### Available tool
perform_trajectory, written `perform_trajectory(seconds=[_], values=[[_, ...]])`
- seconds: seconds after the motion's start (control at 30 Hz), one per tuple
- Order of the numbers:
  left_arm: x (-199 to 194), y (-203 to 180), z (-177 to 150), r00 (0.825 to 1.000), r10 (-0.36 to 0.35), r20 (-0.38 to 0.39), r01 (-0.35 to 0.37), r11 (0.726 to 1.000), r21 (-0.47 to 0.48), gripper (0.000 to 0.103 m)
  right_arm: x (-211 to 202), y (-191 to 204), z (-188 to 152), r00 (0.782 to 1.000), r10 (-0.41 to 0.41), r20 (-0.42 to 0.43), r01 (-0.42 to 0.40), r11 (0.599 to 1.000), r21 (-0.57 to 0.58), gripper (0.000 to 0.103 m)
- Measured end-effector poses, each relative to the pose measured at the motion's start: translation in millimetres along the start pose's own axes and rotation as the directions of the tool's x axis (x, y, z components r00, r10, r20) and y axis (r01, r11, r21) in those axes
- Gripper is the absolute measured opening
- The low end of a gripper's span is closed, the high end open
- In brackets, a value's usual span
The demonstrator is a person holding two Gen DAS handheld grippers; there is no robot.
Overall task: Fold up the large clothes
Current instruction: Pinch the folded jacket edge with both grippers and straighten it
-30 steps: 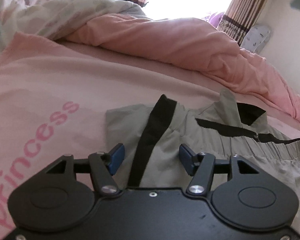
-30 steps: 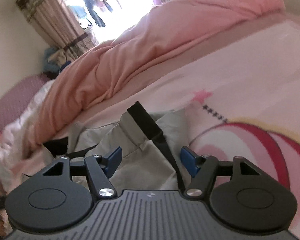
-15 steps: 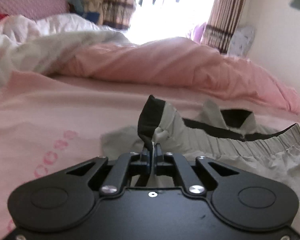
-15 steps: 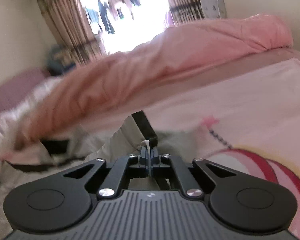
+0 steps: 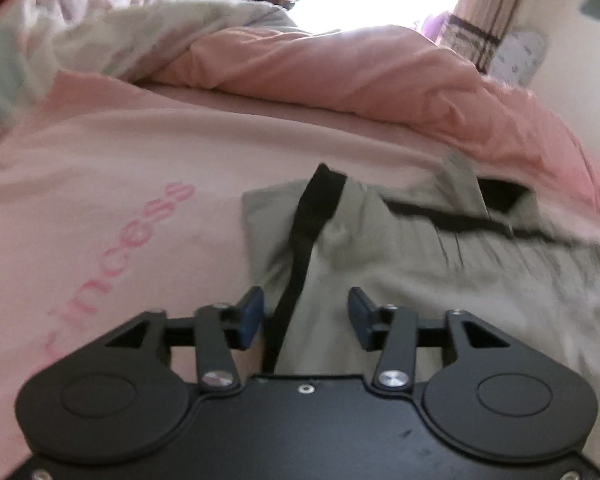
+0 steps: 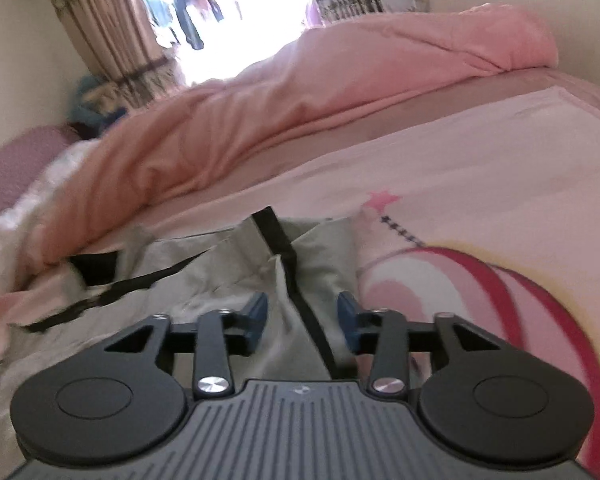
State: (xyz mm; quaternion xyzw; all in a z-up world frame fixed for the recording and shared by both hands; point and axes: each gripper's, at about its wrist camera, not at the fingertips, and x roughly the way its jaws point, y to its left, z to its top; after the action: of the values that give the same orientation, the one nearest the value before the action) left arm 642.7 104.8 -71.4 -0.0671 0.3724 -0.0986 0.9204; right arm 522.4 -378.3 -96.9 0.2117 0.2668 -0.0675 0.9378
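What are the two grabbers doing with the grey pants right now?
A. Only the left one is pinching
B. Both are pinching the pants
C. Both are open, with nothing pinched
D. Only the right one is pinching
C: the left gripper and right gripper both have their blue fingers spread apart, and the grey pants lie loose on the bed sheet.

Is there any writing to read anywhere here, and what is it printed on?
"incess": pink letters on the pink bedsheet, left wrist view; the start of the word is hidden behind the left gripper.
Small mark on the right gripper's grey housing: too small to read.
Grey garment: no writing visible.
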Motion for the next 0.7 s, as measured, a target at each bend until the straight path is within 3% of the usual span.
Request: perform_trajectory(seconds=[0.03,0.13,0.3,0.47,0.5,0.57,0.6,0.7], values=[[-12.4,-0.4,-8.9,1.0,0.007,-0.013,-0.007,1.0,0.028,0.048,-12.9,-6.4,-4.1,1.0,0.019,0.001,-0.019,1.0,0.005,0.061],[-48.8,7.0,-45.0,0.998,-0.021,-0.058,0.024,0.999,0.045,0.049,-55.0,-30.4,-30.1,0.998,0.047,-0.034,-0.046,0.999,0.019,0.064],[-83.9,22.0,-97.8,0.987,-0.116,-0.109,0.108,0.992,-0.072,0.051,-90.2,-55.7,-78.2,0.992,0.095,-0.083,-0.091,0.995,0.051,0.064],[-85.9,16.1,-113.5,0.994,-0.073,-0.079,0.067,0.995,-0.074,0.047,-85.4,-47.4,-93.4,0.992,0.105,-0.066,-0.098,0.989,0.107,0.063],[-86.2,13.8,-113.7,0.995,-0.061,-0.078,0.056,0.996,-0.067,0.045,-83.5,-42.2,-93.4,0.993,0.097,-0.068,-0.09,0.991,0.095,0.056],[-82.6,7.7,-109.6,0.996,-0.026,-0.085,0.022,0.999,-0.043,0.017,-80.5,-31.4,-91.3,0.997,0.016,-0.074,-0.012,0.999,0.049,0.016],[-83.6,6.8,-107.2,0.995,-0.036,-0.091,0.033,0.999,-0.039,0.01,-81.6,-28.0,-88.9,0.997,-0.002,-0.074,0.005,0.999,0.035,0.004],[-98.7,12.5,-96.5,0.995,-0.057,-0.08,0.051,0.996,-0.074,0.008,-102.3,-26.0,-78.9,0.999,0.017,-0.049,-0.014,0.997,0.076,0.003]])
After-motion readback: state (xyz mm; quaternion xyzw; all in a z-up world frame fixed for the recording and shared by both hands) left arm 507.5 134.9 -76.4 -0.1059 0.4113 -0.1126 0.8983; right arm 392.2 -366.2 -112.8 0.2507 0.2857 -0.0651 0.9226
